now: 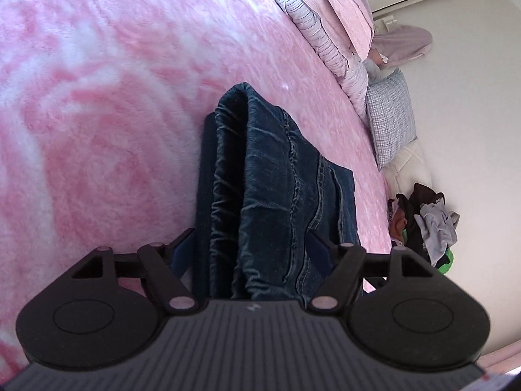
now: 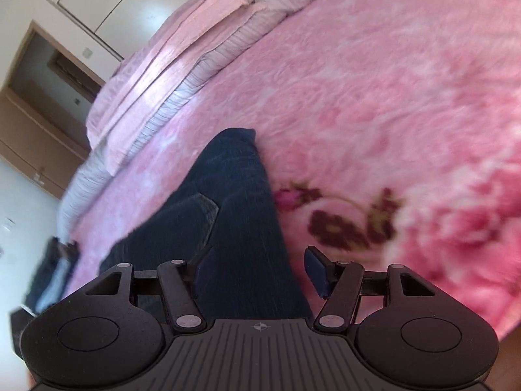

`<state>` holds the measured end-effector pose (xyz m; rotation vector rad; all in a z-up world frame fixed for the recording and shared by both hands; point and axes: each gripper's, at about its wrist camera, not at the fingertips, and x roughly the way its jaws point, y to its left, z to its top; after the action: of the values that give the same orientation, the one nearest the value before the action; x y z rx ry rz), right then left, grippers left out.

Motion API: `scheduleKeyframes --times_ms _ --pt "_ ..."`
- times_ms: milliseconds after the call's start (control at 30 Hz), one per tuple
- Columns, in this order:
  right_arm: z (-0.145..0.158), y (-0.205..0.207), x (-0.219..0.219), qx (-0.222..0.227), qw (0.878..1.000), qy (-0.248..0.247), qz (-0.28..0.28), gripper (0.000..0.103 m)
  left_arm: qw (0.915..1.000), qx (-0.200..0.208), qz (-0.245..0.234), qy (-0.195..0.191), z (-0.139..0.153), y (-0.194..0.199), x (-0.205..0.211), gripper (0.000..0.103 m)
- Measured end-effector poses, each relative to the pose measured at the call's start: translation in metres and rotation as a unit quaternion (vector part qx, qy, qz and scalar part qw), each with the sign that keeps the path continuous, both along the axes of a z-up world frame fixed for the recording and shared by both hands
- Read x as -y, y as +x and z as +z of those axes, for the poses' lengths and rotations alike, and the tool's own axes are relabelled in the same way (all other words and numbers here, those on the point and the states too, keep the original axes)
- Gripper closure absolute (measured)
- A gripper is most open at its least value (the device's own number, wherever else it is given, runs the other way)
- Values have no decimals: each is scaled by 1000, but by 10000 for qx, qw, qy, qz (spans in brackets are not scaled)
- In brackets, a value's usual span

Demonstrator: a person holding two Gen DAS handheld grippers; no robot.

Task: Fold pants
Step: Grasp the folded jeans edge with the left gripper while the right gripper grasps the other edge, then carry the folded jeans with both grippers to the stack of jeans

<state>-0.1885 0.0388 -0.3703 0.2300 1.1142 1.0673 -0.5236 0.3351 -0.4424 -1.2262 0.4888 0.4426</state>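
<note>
On the left, the left gripper (image 1: 250, 254) hangs over a pink blanket (image 1: 97, 130) that covers the bed. Its jaws stand fairly wide, and a thick bundle of dark jeans (image 1: 273, 179) fills the whole gap between them. The stacked layers bulge against both fingers, so I judge it has hold of that edge of the fold, though whether the pads truly press cannot be told for certain. The jeans lie doubled over on the blanket, seam and stitching uppermost, running away from the camera. Holding a whole stack at once looks meant to keep the layers aligned while the fold is carried over.

Further right in that view, folded bedding (image 1: 325, 49) and a checked cushion (image 1: 390, 117) sit at the bed's edge, and a heap of clothes (image 1: 426, 224) lies on the floor, clear of the work.

On the right, the right gripper (image 2: 257, 273) has its jaws well apart. The jeans (image 2: 234, 215) pass between them, a back pocket showing, but the right-hand finger (image 2: 316, 270) stands clear of the cloth over the flowered blanket (image 2: 390, 130), so nothing is gripped.
</note>
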Motion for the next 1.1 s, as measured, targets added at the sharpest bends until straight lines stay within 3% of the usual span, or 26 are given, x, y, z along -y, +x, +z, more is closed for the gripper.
scheduleKeyframes --times_ms 167,300,433,567,667,800,967,1100 --pt "-20 29 -27 -591 9968 309 442 46 9998 126 -131 49 -4 -2 -2 36" --pt "-38 57 -51 -1206 9854 528 1082 48 9997 208 -163 -6 -5 2 -5 38" --pt "-44 71 -66 -1256 9776 463 1622 64 9994 -42 -281 217 -3 19 -5 54" --pt "-44 72 -61 -1213 9785 426 1612 74 9986 -322 -229 354 7 25 1 67" --pt "-20 57 -66 -803 9842 47 1580 82 9969 -644 -167 413 26 29 8 73" --pt "26 44 -75 -655 9835 -245 1671 87 9948 -972 76 282 67 20 22 75" --pt "103 22 -96 -558 9735 -437 2175 88 9928 -962 677 207 144 -23 47 75" --pt "157 -11 -128 -589 9613 -424 2657 88 9853 -1046 1292 400 207 -59 53 75"
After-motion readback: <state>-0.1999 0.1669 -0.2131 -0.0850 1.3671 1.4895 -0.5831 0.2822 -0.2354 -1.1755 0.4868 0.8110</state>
